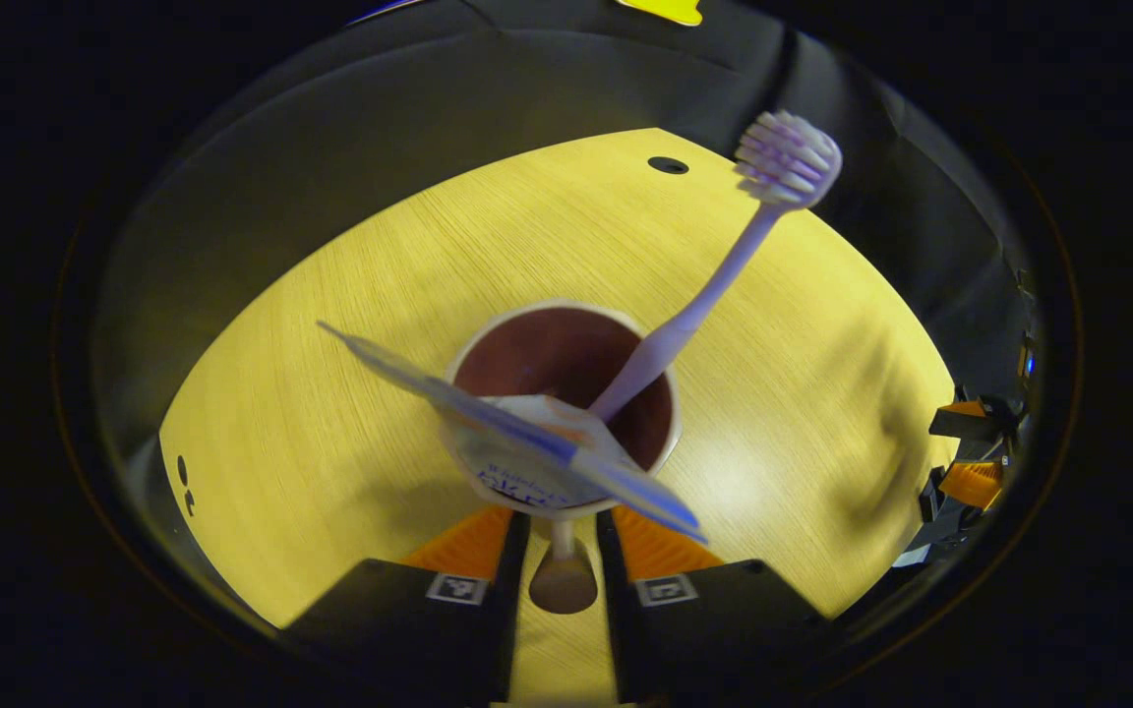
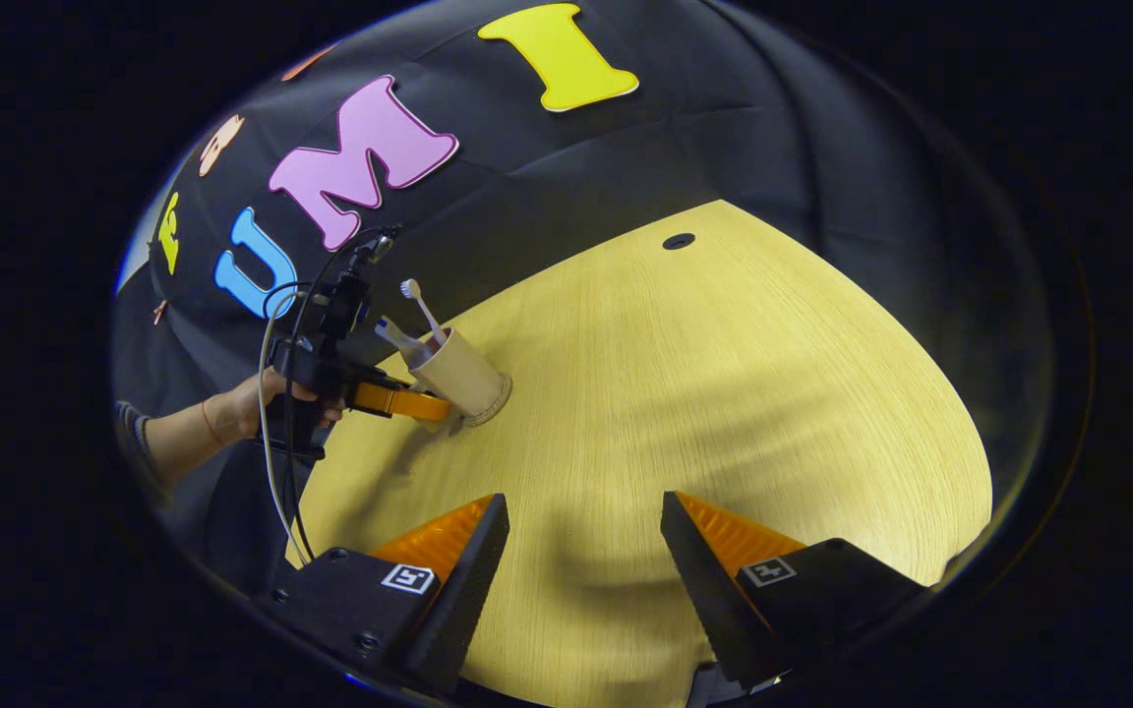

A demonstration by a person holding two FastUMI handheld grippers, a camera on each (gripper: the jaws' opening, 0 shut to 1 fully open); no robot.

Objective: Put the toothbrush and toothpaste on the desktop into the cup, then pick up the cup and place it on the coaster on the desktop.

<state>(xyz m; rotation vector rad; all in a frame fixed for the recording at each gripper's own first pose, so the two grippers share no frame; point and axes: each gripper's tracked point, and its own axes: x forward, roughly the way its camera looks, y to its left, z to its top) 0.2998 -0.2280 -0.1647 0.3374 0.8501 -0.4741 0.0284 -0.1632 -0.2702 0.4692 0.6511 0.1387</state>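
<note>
Both fingers of the left hand-held gripper press on the cup's handle, holding the cup, pale outside and dark brown inside, over the yellow wood-grain worktop. A pale lilac toothbrush leans out head up, beside a flat blue-and-white toothpaste tube lying across the rim. In the right gripper view, the right hand-held gripper hovers wide with nothing between its fingers, and the cup sits tilted on a coaster.

A recording booth — black cloth wall behind a bare wooden desktop.
</note>
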